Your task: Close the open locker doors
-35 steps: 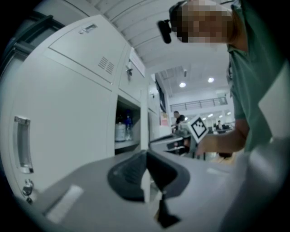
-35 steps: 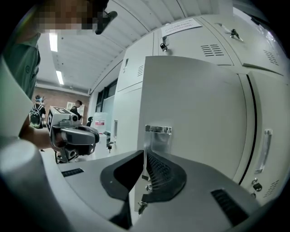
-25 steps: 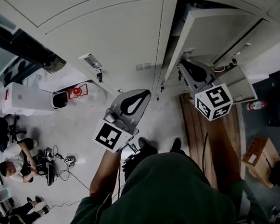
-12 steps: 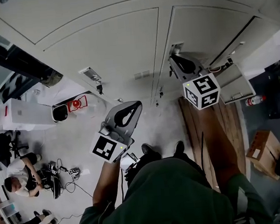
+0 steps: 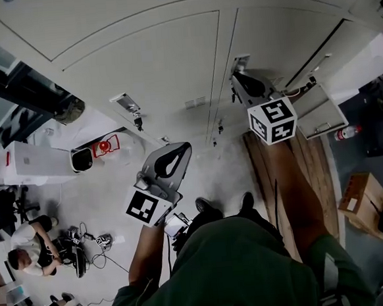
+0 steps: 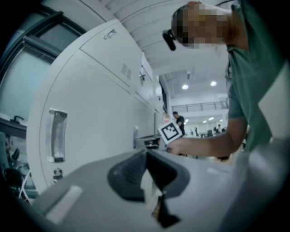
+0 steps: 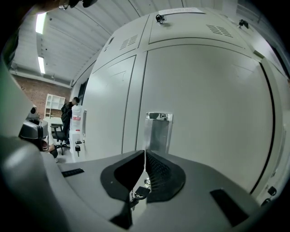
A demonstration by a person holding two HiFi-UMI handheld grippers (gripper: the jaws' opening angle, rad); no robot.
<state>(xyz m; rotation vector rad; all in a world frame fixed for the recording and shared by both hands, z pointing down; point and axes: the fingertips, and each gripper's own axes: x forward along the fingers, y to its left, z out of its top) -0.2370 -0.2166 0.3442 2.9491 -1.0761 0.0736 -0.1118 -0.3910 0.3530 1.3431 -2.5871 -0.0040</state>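
Lockers (image 5: 138, 61) are filling the whole top of the head view, w/ me standing close in front. Door (image 5: 288, 42) on the right side, which was swinging wide open a sec ago, is now lying flush w/ the rest, so I'm judging that one as done. A smaller lower door (image 5: 322, 114) further right is still hanging open, approx. beside the closed one, so the task isn't finished.

My right gripper (image 5: 237, 81) is pressing up against the closed door, fingers squeezed together and gripping nothing. In the right gripper view it's pointing straight at the metal handle recess (image 7: 158, 129). A small key (image 7: 141, 192) is showing low in the slit between the fingers; prob. it's sitting in the door's lock, not in my grip.

My left gripper (image 5: 183, 148) is hanging back lower down, apart from the lockers, fingers also shut tight and empty. I'm thinking the next move is shifting right to the open lower door.
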